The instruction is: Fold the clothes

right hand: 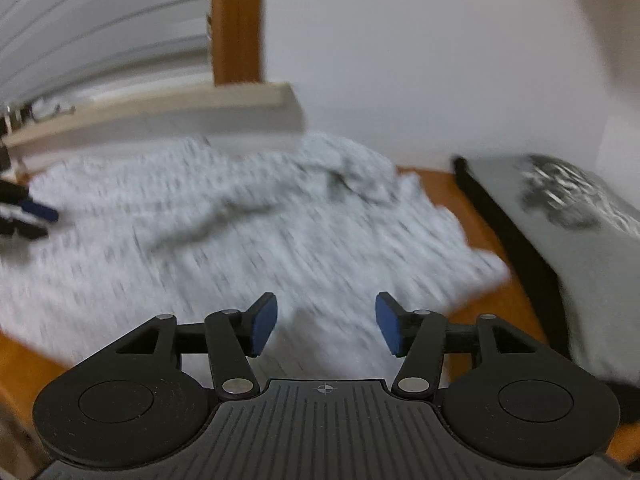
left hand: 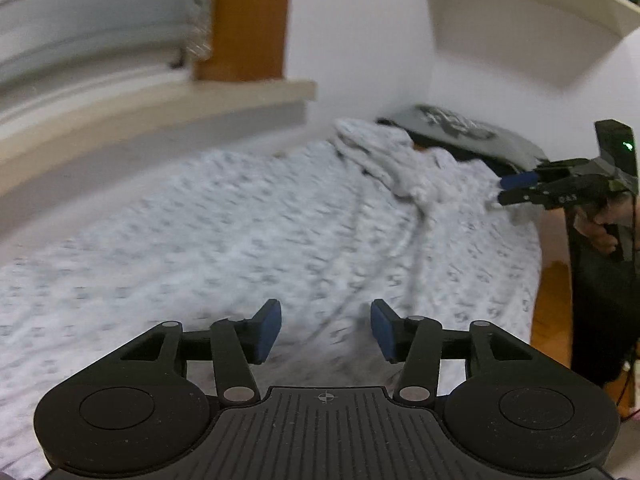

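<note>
A white garment with a small grey pattern (left hand: 240,220) lies spread out and wrinkled over the orange wooden table (right hand: 472,208); its far end is bunched into a ridge (left hand: 400,168). My left gripper (left hand: 326,330) hovers over the near part of the cloth, open, with nothing between its blue pads. In the right wrist view the same garment (right hand: 240,240) fills the middle, and my right gripper (right hand: 326,328) is open above its near edge, holding nothing. Each gripper shows in the other's view: the right gripper (left hand: 516,190) at the cloth's right edge, the left gripper (right hand: 28,216) at the far left.
A folded grey garment with a black print (right hand: 560,200) lies on the table to the right of the white one. A pale window sill (left hand: 160,108) and a wooden post (left hand: 248,20) run along the back. A white shelf (left hand: 520,8) hangs above on the right. A person's hand (left hand: 600,228) holds the right gripper.
</note>
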